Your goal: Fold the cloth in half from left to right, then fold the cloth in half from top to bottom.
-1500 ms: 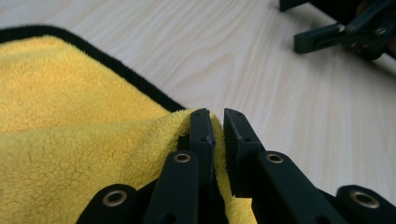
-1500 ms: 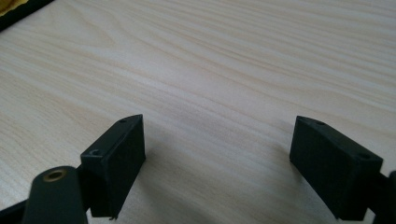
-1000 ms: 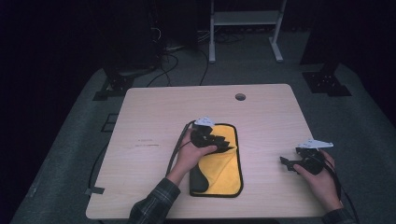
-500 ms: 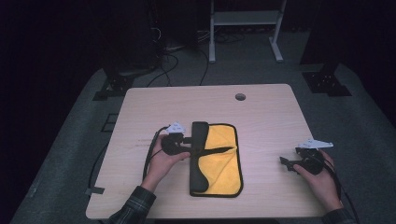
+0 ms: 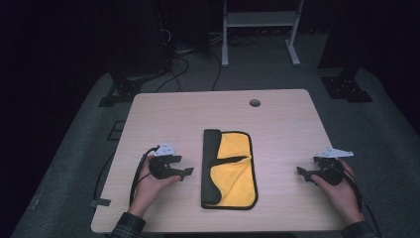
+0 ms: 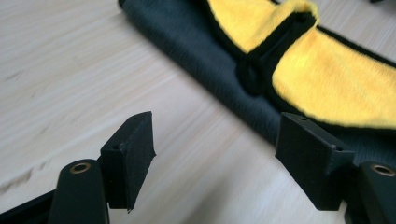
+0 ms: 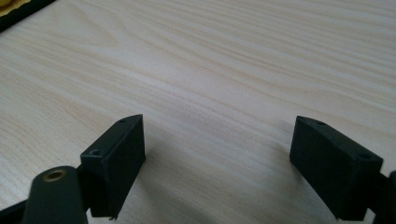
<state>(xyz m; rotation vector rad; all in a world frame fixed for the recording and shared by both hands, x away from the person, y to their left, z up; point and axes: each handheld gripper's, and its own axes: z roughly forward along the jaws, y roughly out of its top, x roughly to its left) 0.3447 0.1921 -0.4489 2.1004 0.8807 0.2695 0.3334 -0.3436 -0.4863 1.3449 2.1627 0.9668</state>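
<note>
Now, near the desk's (image 5: 163, 111) front edge, the left gripper (image 5: 184, 172) and right gripper (image 5: 303, 172) rest with jaws spread, grasping nothing. Between them the yellow-and-black cloth (image 5: 229, 168) lies folded lengthwise; folding looks largely done. Beyond, the cable hole (image 5: 254, 102) sits by the far edge.

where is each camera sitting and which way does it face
High view: above the person's side, looking forward and down at the table; both hands and forearms show.
Left gripper view: on the left gripper, facing the folded cloth; own jaws open.
Right gripper view: on the right gripper, facing bare tabletop; own jaws open.
Shared: high and left gripper views show the cloth.
</note>
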